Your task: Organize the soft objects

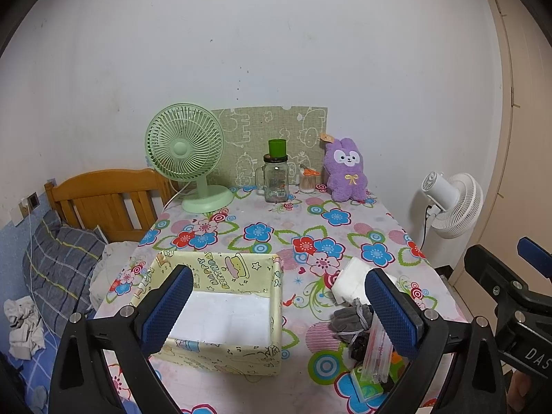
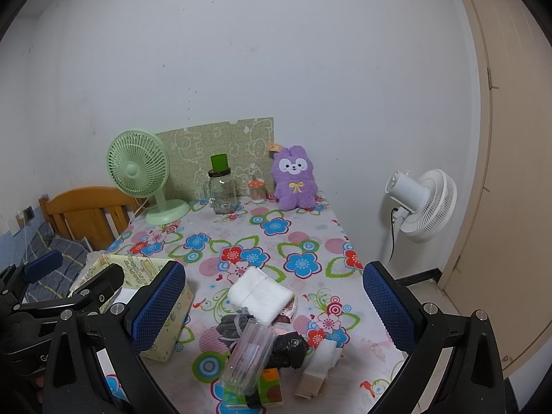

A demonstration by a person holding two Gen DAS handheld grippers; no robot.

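Note:
A yellow cartoon-print fabric box [image 1: 224, 310] stands open on the flowered table, its white bottom bare; it also shows at the left of the right wrist view [image 2: 165, 314]. To its right lies a pile: a folded white cloth [image 2: 260, 293], a grey drawstring pouch [image 2: 232, 326], a clear plastic pack [image 2: 248, 355], a black crumpled item [image 2: 288, 345], a white-beige sock [image 2: 319, 367] and a green tissue pack [image 2: 265, 391]. My left gripper [image 1: 279, 310] is open above the box's right side. My right gripper [image 2: 272, 310] is open above the pile. Both are empty.
At the table's back stand a green desk fan [image 1: 188, 155], a glass jar with a green cup on it [image 1: 276, 179], a cotton-swab jar [image 1: 307, 181] and a purple plush bunny [image 1: 346, 170]. A white floor fan [image 2: 422, 203] stands right. A bed [image 1: 58, 258] lies left.

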